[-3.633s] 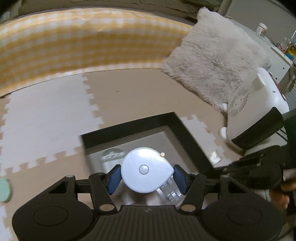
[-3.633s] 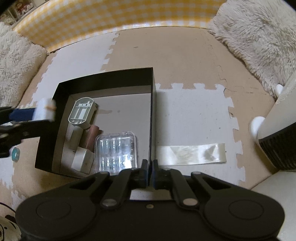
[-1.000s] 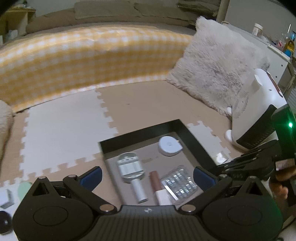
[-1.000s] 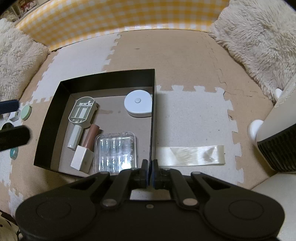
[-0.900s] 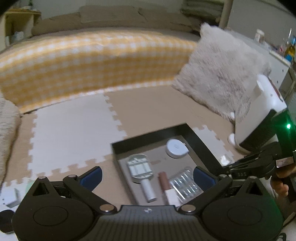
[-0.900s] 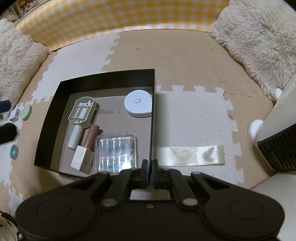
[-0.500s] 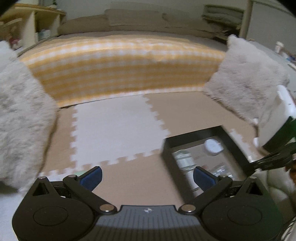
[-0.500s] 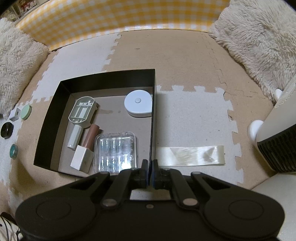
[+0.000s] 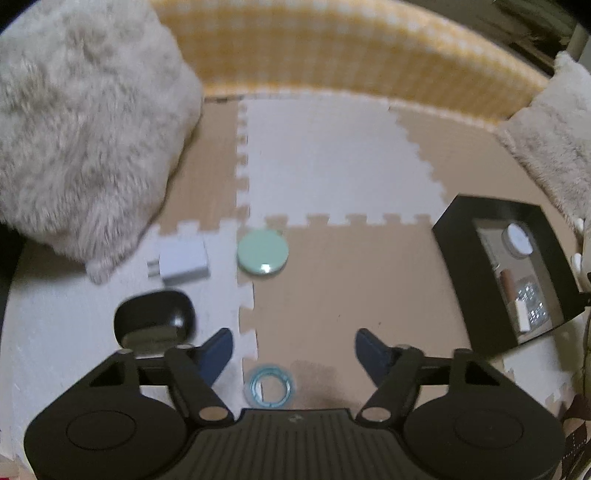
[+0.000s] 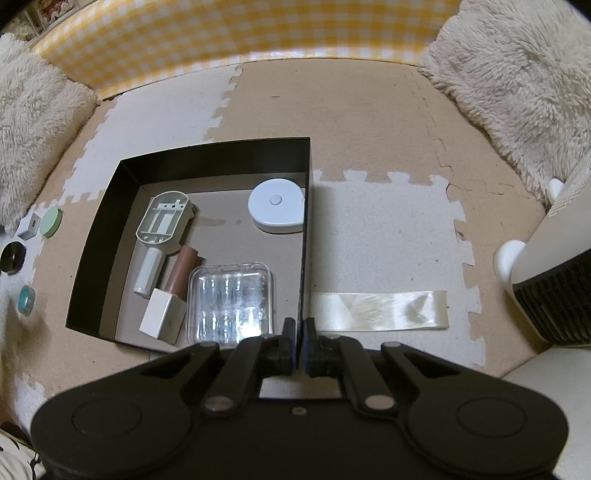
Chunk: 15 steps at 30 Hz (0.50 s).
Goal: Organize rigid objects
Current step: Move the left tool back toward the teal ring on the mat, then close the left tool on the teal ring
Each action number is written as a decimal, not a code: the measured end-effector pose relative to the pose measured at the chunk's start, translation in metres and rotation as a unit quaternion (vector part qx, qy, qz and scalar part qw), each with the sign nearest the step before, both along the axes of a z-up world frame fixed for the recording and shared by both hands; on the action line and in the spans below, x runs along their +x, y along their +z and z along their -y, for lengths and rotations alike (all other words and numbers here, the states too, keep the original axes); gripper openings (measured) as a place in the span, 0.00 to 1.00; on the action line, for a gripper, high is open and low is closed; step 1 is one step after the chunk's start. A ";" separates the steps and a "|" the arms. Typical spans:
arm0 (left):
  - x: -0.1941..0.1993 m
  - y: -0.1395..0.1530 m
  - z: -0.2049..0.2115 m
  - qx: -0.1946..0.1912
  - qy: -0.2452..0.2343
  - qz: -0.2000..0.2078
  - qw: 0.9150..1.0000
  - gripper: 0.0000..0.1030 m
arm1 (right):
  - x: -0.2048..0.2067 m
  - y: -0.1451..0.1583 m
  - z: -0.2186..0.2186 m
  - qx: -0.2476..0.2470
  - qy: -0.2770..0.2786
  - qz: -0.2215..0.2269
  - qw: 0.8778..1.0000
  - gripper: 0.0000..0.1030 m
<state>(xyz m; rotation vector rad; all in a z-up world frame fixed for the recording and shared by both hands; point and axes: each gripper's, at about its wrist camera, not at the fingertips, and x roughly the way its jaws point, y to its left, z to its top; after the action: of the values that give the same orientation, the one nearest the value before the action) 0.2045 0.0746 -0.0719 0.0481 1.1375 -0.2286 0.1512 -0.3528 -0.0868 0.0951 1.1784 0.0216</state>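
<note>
My left gripper [image 9: 294,343] is open and empty above the foam mat. Below it lie a teal tape ring [image 9: 270,386], a mint round disc [image 9: 262,252], a white charger plug [image 9: 183,260] and a black round case [image 9: 154,314]. The black box [image 10: 110,206] sits on the mat and holds a white tape measure [image 10: 277,210], a grey fan-shaped piece [image 10: 163,221], a brown tube [image 10: 181,271] and a clear plastic case [image 10: 232,301]. My right gripper [image 10: 299,341] is shut on the box's right wall [image 10: 305,258] at its near end.
Fluffy cushions lie at the left [image 9: 77,122] and right [image 10: 517,81]. A yellow checked bed edge [image 10: 221,33] runs along the back. A white heater [image 10: 554,280] stands at the right. A strip of clear tape [image 10: 380,310] lies on the mat beside the box.
My left gripper let go of the white tape measure in the box, then swung left and down to the small objects on the mat. My right gripper has not moved.
</note>
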 end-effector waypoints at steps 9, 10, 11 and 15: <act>-0.003 -0.038 0.000 0.039 -0.015 -0.080 0.996 0.47 | -0.001 0.000 -0.001 -0.002 0.001 0.000 1.000 0.04; -0.004 -0.041 0.000 0.043 -0.014 -0.086 0.995 0.46 | -0.001 0.000 -0.001 -0.001 0.001 0.000 1.000 0.04; -0.004 -0.044 -0.001 0.048 -0.012 -0.092 0.995 0.46 | -0.001 0.000 -0.001 -0.001 0.001 0.000 1.000 0.04; -0.003 -0.052 -0.001 0.055 -0.008 -0.099 0.994 0.46 | -0.001 0.000 -0.001 -0.002 0.001 0.000 1.000 0.04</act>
<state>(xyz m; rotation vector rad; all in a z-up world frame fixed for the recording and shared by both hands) 0.2017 0.0756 -0.1241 0.1343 1.3474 -0.1873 0.1504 -0.3517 -0.0871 0.0893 1.1788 0.0210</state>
